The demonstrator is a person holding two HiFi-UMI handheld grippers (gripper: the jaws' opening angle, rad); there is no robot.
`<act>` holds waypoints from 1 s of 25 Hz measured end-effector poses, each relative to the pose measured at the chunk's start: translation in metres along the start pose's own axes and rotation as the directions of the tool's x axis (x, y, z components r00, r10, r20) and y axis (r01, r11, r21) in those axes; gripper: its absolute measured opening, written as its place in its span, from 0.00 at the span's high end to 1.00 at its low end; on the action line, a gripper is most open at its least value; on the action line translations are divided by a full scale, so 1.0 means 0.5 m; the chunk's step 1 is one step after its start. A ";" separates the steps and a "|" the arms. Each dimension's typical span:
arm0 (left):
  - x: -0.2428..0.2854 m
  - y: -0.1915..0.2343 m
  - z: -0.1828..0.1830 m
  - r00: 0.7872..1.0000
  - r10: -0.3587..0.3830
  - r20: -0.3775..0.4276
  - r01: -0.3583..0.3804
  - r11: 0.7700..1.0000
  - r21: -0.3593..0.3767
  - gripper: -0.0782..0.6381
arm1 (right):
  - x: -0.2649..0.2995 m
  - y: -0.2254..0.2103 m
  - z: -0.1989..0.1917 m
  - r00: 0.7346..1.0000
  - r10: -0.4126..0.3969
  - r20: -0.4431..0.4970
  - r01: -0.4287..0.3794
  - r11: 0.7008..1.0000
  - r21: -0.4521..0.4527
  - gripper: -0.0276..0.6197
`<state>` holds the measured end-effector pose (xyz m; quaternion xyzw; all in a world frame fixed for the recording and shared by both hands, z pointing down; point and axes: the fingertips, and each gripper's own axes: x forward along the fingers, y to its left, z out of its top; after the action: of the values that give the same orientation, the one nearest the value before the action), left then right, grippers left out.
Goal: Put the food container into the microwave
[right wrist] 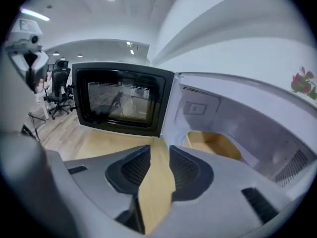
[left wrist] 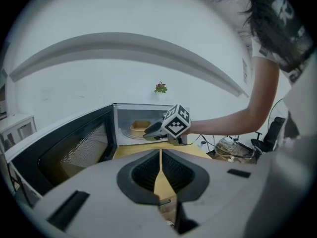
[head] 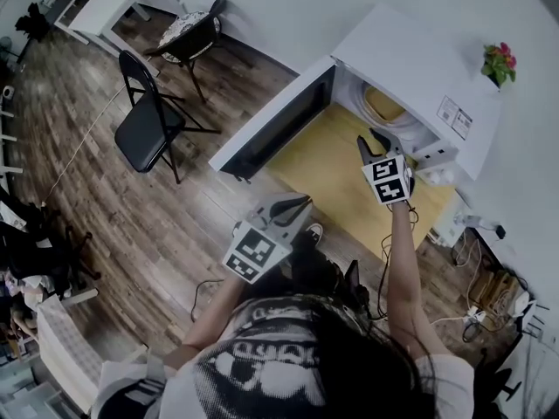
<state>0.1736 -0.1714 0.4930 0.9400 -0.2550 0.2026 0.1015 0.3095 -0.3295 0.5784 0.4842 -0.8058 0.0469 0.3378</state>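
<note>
Close under the person's dark hair point(head: 349, 356), the left gripper point(head: 297, 206) hung clenched and empty beside the wooden table point(head: 323, 168). Farther off, the right gripper point(head: 371, 138) hovered released and empty at the open microwave point(head: 410, 59), with the food container point(head: 384, 105) inside, toward the far wall.

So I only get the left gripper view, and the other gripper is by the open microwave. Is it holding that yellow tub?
Observer: No. The right gripper view shows the right gripper with its jaws apart and nothing between them; the food container sits further in.
Visitor: Is the microwave's top bare?
Observer: No, the head view shows a printed label on top of the microwave.
Visitor: What's on the floor?
Observer: The head view shows a black folding chair standing beyond the open door.
</note>
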 end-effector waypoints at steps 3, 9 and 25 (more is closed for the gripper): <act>0.001 -0.014 -0.009 1.000 -0.028 -0.003 0.028 1.000 0.001 0.87 | -0.043 0.058 -0.015 0.999 0.021 0.031 -0.023 0.998 0.062 0.78; -0.017 -0.024 -0.010 0.999 -0.054 0.009 0.053 0.998 0.029 0.87 | -0.120 0.193 -0.047 0.996 0.073 0.044 -0.078 0.988 0.131 0.79; -0.266 -0.060 -0.067 0.997 0.007 0.082 -0.010 0.999 0.033 0.87 | -0.285 0.475 0.012 0.989 0.090 0.120 -0.109 0.981 0.159 0.80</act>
<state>0.0733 -0.0776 0.4630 0.9480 -0.2594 0.1686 0.0746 0.1570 -0.1002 0.5495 0.4712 -0.8401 0.1030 0.2480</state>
